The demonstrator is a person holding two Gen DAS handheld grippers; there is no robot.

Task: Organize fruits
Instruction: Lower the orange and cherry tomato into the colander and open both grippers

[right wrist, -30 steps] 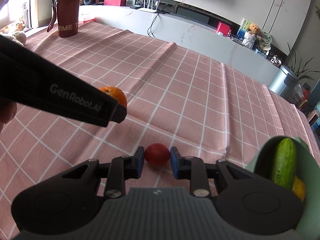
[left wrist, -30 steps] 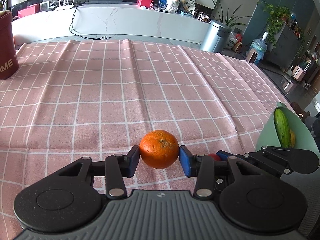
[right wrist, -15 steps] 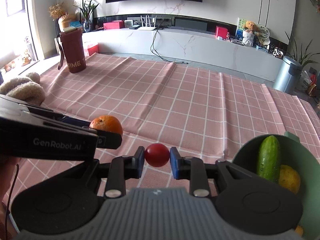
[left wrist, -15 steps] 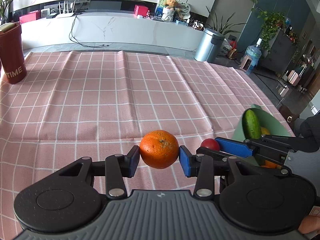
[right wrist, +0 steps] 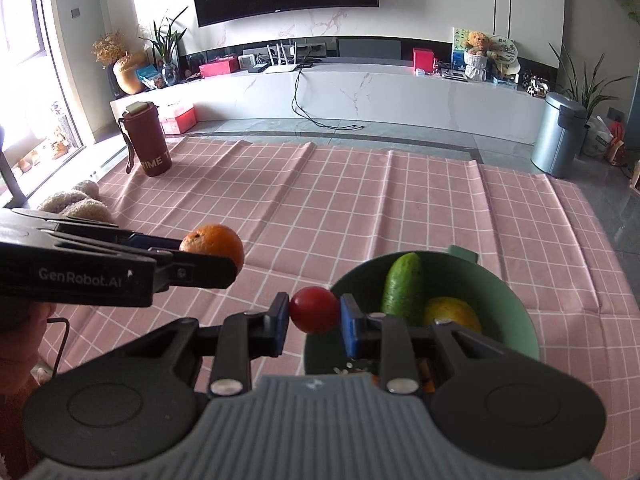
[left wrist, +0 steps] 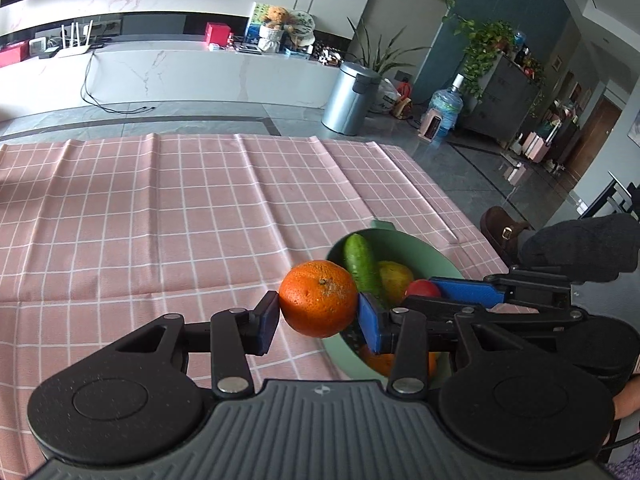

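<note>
The orange [left wrist: 318, 298] is clamped across its firm middle by the left gripper [left wrist: 318, 316]; the soft, easily bruised tomato [right wrist: 315, 309] is pinched in the right gripper [right wrist: 315, 318] above the bowl [right wrist: 516, 312] at the tablecloth's right edge.

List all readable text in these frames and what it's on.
"GenRobot.AI": on the side of the left claw, seen from the right wrist.
"TIME T": on the dark red bottle, the rest wrapping out of view.
Boxes and items on the far counter: print too small to read.
</note>
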